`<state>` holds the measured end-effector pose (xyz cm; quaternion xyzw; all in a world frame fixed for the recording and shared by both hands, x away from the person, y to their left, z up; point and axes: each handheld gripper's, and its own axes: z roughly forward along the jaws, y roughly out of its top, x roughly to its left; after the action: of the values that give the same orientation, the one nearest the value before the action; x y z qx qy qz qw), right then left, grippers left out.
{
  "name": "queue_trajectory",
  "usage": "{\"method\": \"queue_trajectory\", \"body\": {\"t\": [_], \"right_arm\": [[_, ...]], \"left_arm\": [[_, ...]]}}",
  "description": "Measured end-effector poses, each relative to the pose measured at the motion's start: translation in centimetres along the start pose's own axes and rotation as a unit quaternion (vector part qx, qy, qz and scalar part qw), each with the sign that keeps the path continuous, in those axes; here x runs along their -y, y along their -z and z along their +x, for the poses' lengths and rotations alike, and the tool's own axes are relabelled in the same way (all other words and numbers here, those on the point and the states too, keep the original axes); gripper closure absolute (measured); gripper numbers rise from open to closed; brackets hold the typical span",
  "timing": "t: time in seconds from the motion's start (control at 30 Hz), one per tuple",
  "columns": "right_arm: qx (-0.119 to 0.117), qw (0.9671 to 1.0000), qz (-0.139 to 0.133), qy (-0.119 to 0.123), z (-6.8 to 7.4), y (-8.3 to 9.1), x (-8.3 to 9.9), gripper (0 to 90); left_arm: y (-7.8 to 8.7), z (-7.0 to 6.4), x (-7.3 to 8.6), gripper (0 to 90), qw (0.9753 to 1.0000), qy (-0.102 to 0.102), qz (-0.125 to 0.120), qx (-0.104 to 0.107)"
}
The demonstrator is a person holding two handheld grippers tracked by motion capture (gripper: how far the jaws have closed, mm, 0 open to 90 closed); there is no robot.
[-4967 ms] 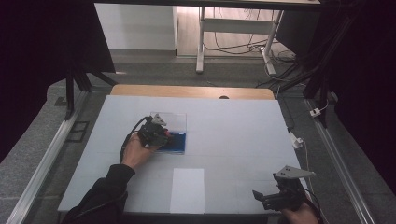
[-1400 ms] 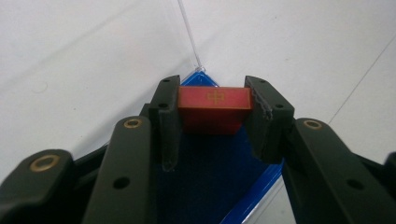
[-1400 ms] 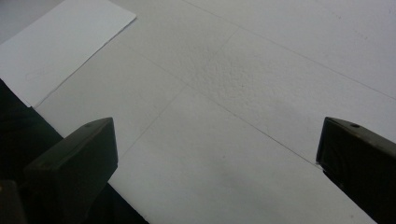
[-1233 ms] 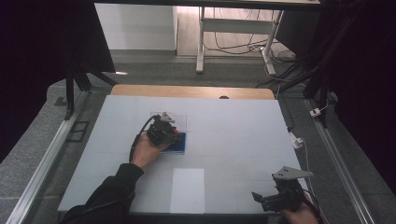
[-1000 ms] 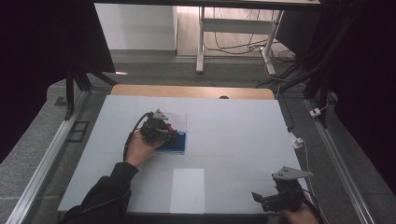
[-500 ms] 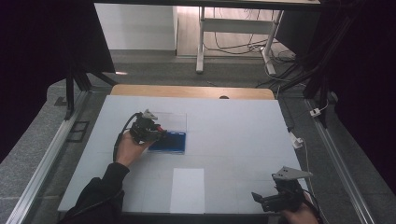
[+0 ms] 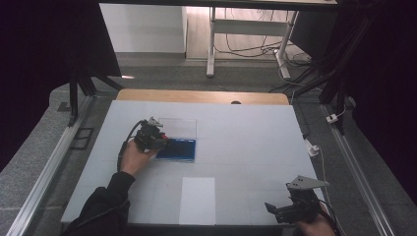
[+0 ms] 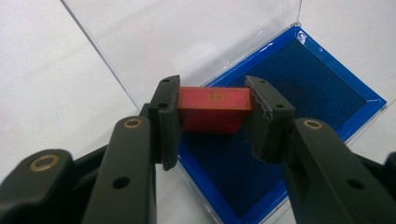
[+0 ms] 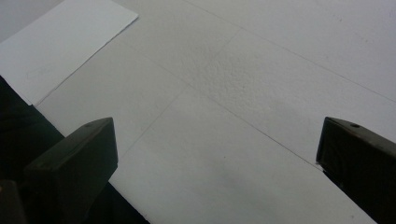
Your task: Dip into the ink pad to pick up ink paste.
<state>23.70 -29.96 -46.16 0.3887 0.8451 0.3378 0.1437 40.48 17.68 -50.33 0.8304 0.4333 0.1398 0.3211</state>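
A small red block (image 8: 215, 109) with a gold mark on top is clamped between the jaws of my left gripper (image 8: 212, 112), just above the left end of a blue-lined case (image 8: 299, 107). The case's clear lid (image 8: 187, 42) lies open flat behind it. In the high view the left gripper (image 7: 160, 140) hovers at the left edge of the blue case (image 7: 179, 149) with its clear lid (image 7: 178, 128). My right gripper (image 7: 275, 210) rests open near the table's front right edge, nothing between its jaws (image 9: 215, 154).
A white sheet of paper (image 7: 197, 199) lies at the front middle of the white table (image 7: 246, 137), also seen as the paper (image 9: 60, 46) in the right gripper view. A wooden strip (image 7: 201, 96) borders the far edge. Metal rails run along both sides.
My left gripper has drawn back to the left from over the blue case, and the red block is in its jaws. The right gripper has stayed put.
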Motion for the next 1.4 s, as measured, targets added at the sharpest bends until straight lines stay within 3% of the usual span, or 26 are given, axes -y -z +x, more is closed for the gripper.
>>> {"method": "queue_trajectory", "body": {"t": [0.43,0.67,0.9,1.07,1.33,1.4], "right_arm": [[0.0,1.0,0.001,0.001,0.0,0.0,0.0,0.0],[0.001,1.0,0.006,0.002,0.0,-0.1,0.0,0.0],[0.001,1.0,0.006,0.0,0.0,-0.1,0.0,0.0],[0.0,1.0,0.007,-0.001,0.0,-0.2,0.0,0.0],[0.0,0.9999,0.01,0.002,0.0,-0.2,-0.1,0.0],[0.0,0.9999,0.01,0.003,0.0,-0.2,-0.1,0.0]], "left_arm": [[0.1,-0.8,0.2,58.8,0.9995,-0.018,0.011,-0.023],[0.0,-1.7,0.2,58.9,0.9977,-0.041,0.016,-0.051],[0.0,-0.5,0.2,58.9,0.9998,0.006,0.014,-0.014],[0.0,0.0,0.3,59.0,0.9998,0.017,0.012,0.0],[-0.1,-1.8,-0.1,59.0,0.998,-0.026,0.021,-0.053],[-0.1,-1.8,0.0,58.9,0.9981,-0.025,0.021,-0.053]]}}
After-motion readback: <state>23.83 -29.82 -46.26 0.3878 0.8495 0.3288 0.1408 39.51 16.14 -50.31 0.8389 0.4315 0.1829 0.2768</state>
